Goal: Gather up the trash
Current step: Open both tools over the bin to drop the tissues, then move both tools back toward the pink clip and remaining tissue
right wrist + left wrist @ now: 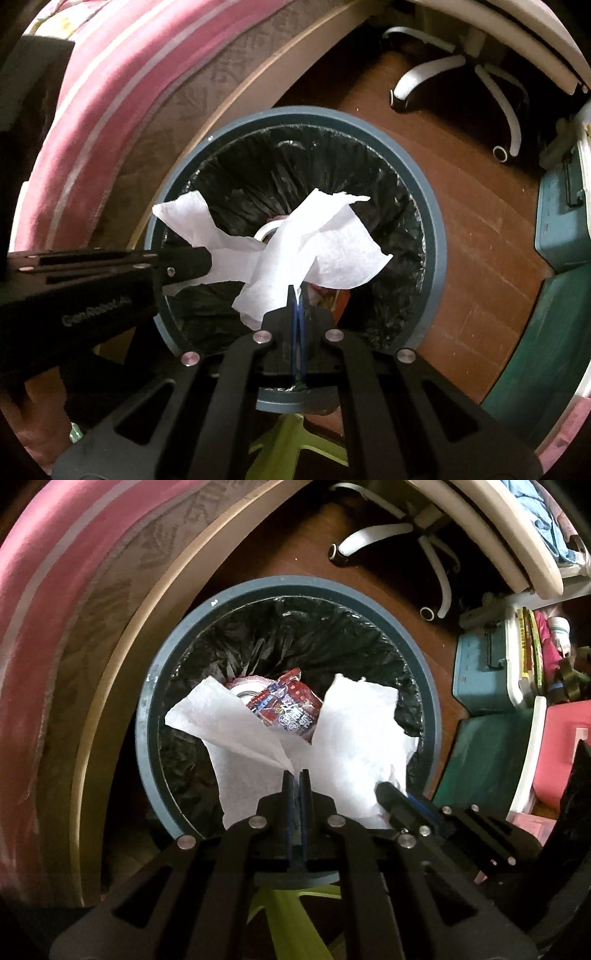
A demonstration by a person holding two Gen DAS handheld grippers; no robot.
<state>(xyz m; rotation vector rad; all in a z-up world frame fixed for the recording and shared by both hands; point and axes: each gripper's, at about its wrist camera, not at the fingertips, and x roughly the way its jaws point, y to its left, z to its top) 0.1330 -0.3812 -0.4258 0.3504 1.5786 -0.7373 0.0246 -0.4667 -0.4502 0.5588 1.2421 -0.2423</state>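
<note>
Low in each wrist view, the left claw point(295, 773) and right claw point(295, 290) each pinch a white tissue point(236, 738) over the black-lined bin point(147, 686) at centre frame. In the bin lies a red wrapper point(286, 710) with print too small to read. The left claw's body, at the right view's left edge, reads "GenRobot.AI".

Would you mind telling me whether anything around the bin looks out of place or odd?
Nothing looks spilled or damaged. The bin stands upright with its black liner in place. The only unusual thing: both tools, left and right, each pinch a white tissue over the opening, not yet dropped.
</note>
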